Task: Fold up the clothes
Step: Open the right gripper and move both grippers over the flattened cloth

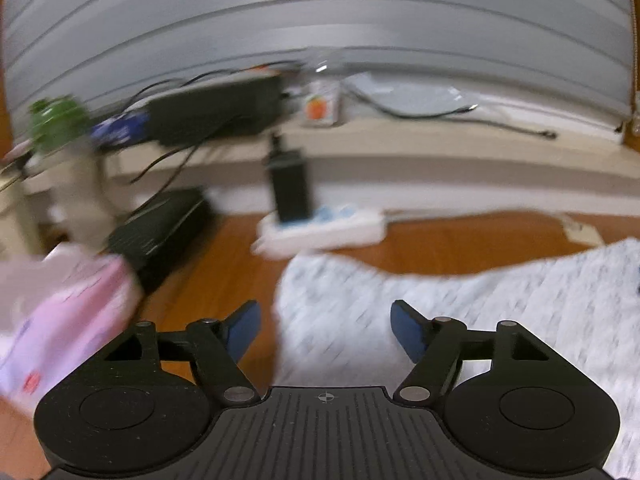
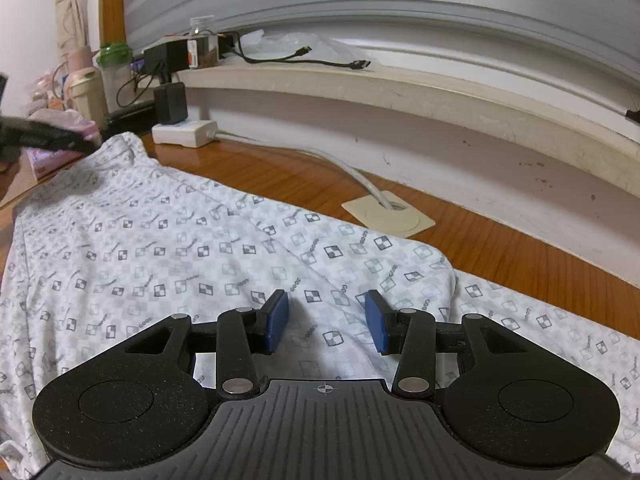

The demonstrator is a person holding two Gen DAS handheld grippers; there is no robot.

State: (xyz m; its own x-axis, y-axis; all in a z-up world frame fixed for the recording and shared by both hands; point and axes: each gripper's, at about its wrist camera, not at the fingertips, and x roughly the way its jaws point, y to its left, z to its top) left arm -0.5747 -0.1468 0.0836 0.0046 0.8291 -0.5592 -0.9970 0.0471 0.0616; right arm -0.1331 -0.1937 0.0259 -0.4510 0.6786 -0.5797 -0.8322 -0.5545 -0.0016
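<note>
right claw (image 2: 326, 322) hanging open over white checker-print garment (image 2: 180, 248) | left claw (image 1: 325, 330) standing open, empty, at garment's edge | garment lying spread, wrinkled, on wooden table (image 2: 288, 176) | power strip (image 2: 186, 133) and cable sitting beyond

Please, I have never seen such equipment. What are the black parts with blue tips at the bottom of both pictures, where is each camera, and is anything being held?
They are two hand-held grippers, one in each of a person's hands; no robot arm is here. Each picture comes from a camera on one gripper, looking along its fingers. The left gripper is open, its picture blurred. The right gripper is open too, with nothing held. Under both lies a white patterned garment spread on a wooden table. A white power strip sits near the wall.
</note>
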